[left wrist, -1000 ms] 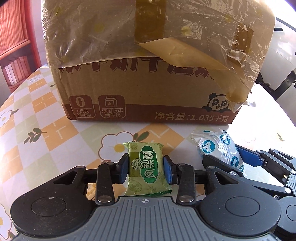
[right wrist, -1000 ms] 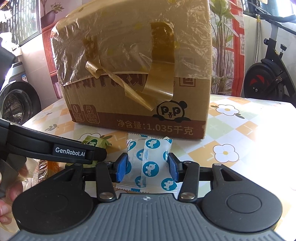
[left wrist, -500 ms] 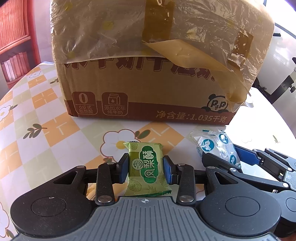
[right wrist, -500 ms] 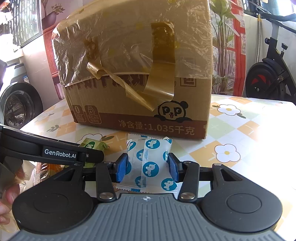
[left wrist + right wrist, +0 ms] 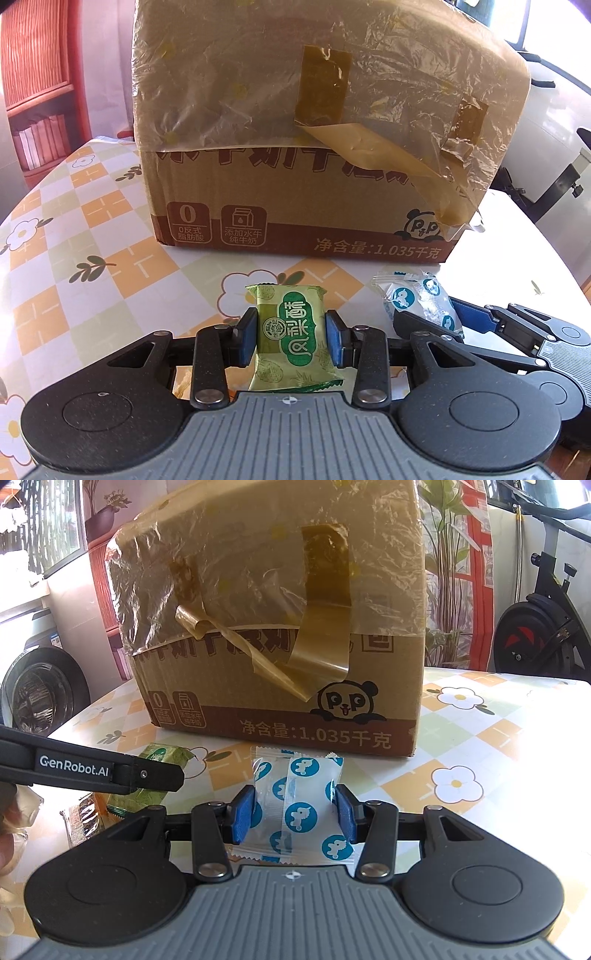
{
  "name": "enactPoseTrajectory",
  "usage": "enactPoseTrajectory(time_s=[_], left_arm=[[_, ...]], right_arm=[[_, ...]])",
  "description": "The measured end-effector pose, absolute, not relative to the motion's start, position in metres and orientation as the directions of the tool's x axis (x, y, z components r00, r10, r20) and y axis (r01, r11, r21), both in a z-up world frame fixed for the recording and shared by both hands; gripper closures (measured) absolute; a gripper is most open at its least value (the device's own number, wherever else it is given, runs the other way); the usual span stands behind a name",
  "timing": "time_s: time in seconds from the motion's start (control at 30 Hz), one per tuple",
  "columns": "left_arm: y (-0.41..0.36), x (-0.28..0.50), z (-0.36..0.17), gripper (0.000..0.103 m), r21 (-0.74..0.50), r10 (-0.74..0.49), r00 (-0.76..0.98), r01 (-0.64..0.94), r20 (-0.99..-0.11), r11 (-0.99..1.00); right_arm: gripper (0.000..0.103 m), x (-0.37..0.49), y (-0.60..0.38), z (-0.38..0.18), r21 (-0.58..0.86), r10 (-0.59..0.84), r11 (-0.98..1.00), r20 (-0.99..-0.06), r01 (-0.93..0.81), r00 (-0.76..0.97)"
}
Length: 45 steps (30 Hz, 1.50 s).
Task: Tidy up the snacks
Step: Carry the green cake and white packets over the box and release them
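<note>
A green pineapple-cake packet (image 5: 293, 339) sits clamped between the blue pads of the left gripper (image 5: 291, 341), in front of the taped cardboard box (image 5: 317, 147). Beside it, the right gripper (image 5: 295, 814) is clamped on a white, blue-spotted candy packet (image 5: 295, 805) above the floral tablecloth (image 5: 480, 760).

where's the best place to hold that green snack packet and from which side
Across its flat middle, pads on the two long side edges, as the left gripper holds the green snack packet now. Come from the near crimped end, along its length: the middle is plump and even, the crimped ends thin and likely slippery.
</note>
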<state>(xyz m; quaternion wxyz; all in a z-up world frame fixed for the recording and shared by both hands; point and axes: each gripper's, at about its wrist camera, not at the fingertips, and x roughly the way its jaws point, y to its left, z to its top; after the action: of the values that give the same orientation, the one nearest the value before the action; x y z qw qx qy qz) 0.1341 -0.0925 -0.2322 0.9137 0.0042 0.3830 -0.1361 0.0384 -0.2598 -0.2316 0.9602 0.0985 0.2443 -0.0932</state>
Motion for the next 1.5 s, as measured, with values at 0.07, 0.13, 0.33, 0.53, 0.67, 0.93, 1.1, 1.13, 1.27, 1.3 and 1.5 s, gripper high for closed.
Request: enactPoseTrajectory(time_s=[0.07, 0.13, 0.33, 0.53, 0.67, 0.93, 1.1, 1.13, 1.27, 1.3, 1.5], left_arm=[[-0.092, 0.128, -0.227, 0.063, -0.092, -0.249, 0.678, 0.260, -0.691, 0.961], [-0.091, 0.123, -0.223, 0.063, -0.090, -0.251, 0.687, 0.262, -0.682, 0.961], [-0.087, 0.104, -0.205, 0.063, -0.085, -0.263, 0.720, 0.274, -0.642, 0.958], [-0.078, 0.089, -0.188, 0.063, -0.111, -0.274, 0.748, 0.262, -0.604, 0.959], [-0.072, 0.083, -0.180, 0.063, -0.131, -0.285, 0.763, 0.258, -0.580, 0.957], [-0.062, 0.081, -0.146, 0.063, -0.143, -0.300, 0.822, 0.263, -0.484, 0.954], [-0.054, 0.095, -0.117, 0.063, -0.168, -0.301, 0.843, 0.252, -0.445, 0.953], [-0.053, 0.099, -0.108, 0.063, -0.159, -0.302, 0.853, 0.258, -0.426, 0.953], [-0.054, 0.109, -0.079, 0.063, -0.158, -0.313, 0.879, 0.273, -0.360, 0.949], [-0.055, 0.113, -0.073, 0.063, -0.157, -0.314, 0.884, 0.275, -0.347, 0.948], [-0.072, 0.153, -0.034, 0.063, -0.123, -0.350, 0.883, 0.327, -0.314, 0.937]], right_arm=[[0.055, 0.037, -0.260, -0.231, 0.147, -0.130, 0.963, -0.485, 0.227, 0.865], [0.055, 0.036, -0.260, -0.231, 0.150, -0.130, 0.962, -0.480, 0.227, 0.867], [0.055, 0.023, -0.259, -0.223, 0.147, -0.138, 0.963, -0.441, 0.224, 0.887], [0.055, 0.006, -0.246, -0.205, 0.117, -0.146, 0.970, -0.414, 0.212, 0.898], [0.055, -0.006, -0.236, -0.189, 0.099, -0.157, 0.973, -0.384, 0.209, 0.910], [0.055, -0.008, -0.233, -0.140, 0.068, -0.185, 0.975, -0.279, 0.212, 0.942], [0.055, 0.006, -0.240, -0.099, 0.025, -0.195, 0.979, -0.186, 0.203, 0.963], [0.055, 0.010, -0.242, -0.091, 0.022, -0.194, 0.979, -0.171, 0.201, 0.966], [0.055, 0.029, -0.252, -0.064, 0.017, -0.190, 0.981, -0.138, 0.194, 0.972], [0.055, 0.036, -0.255, -0.059, 0.015, -0.194, 0.980, -0.141, 0.198, 0.971], [0.055, 0.080, -0.274, -0.038, 0.030, -0.190, 0.980, -0.180, 0.198, 0.965]])
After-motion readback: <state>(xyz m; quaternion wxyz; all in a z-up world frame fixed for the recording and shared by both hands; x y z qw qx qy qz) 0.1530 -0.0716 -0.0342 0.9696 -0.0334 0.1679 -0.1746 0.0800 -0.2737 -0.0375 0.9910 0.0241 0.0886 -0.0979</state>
